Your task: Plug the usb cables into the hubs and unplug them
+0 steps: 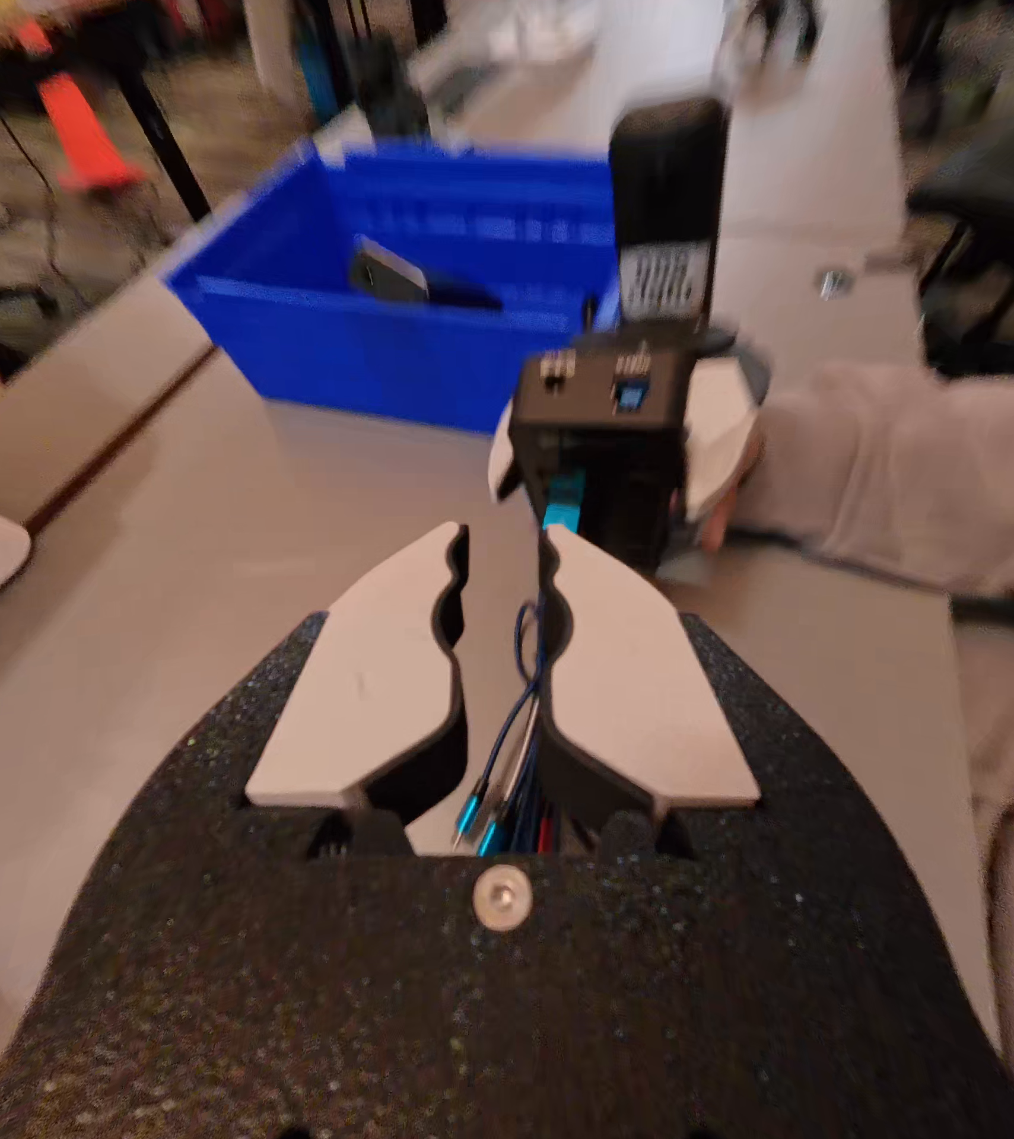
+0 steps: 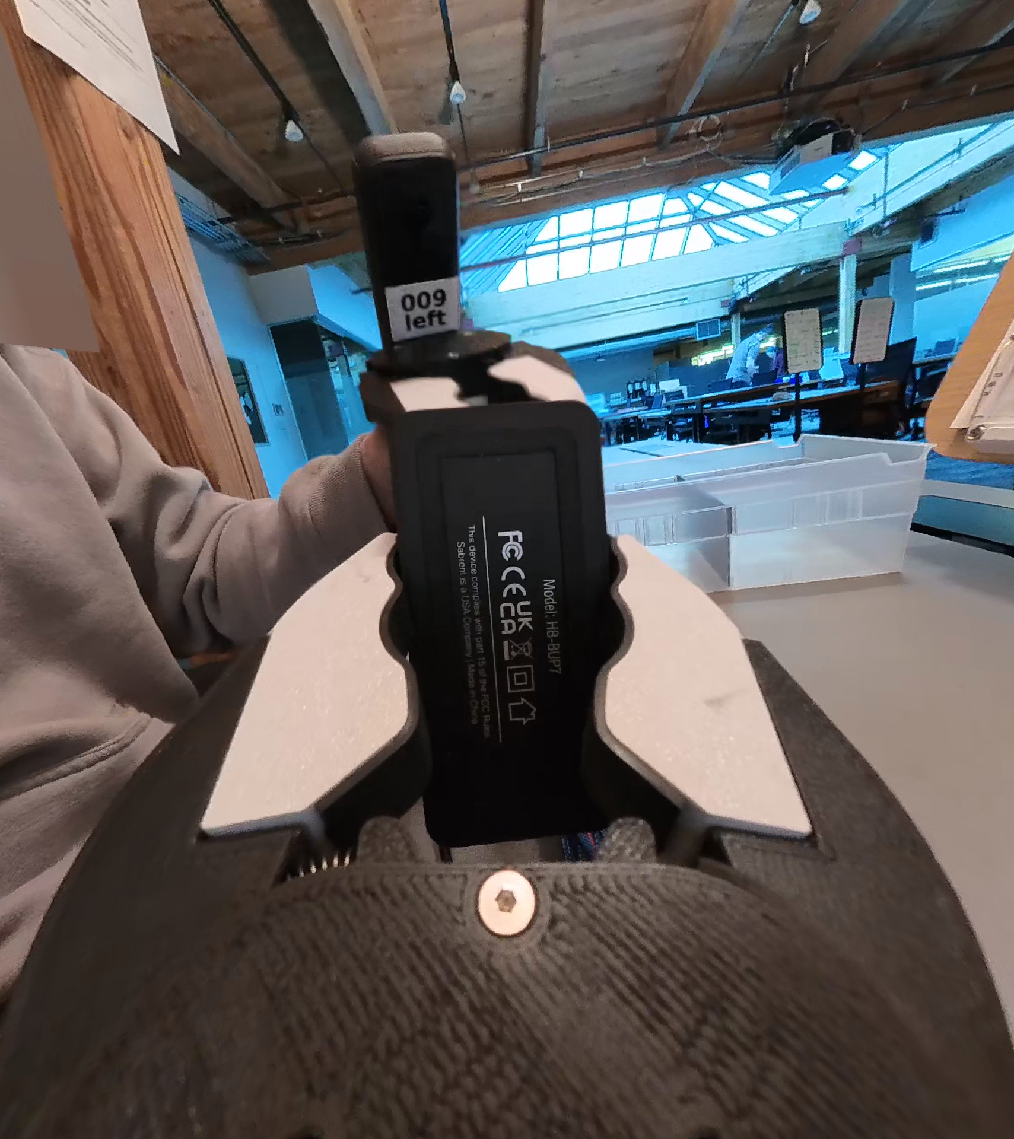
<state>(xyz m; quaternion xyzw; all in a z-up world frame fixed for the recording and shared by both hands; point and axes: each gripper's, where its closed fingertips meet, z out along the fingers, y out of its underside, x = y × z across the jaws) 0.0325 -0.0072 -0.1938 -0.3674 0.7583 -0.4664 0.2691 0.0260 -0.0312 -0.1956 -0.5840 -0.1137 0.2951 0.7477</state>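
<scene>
Gripping the black hub (image 2: 504,616) between its two fingers, our right gripper (image 2: 504,558) holds it upright above the table (image 2: 923,678), label side to the camera. Our left gripper (image 1: 504,536) stands part open just short of the hub, clasping nothing, a blue plug (image 1: 563,499) seated in the hub beyond its right fingertip. Blue cables (image 1: 523,727) hang between its fingers, and a blue bin (image 1: 368,345) sits behind.

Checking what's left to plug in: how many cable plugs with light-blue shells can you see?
3: one plug seated in the black hub beyond the left gripper; two loose plugs lying between its fingers near their base. More may be hidden underneath.
</scene>
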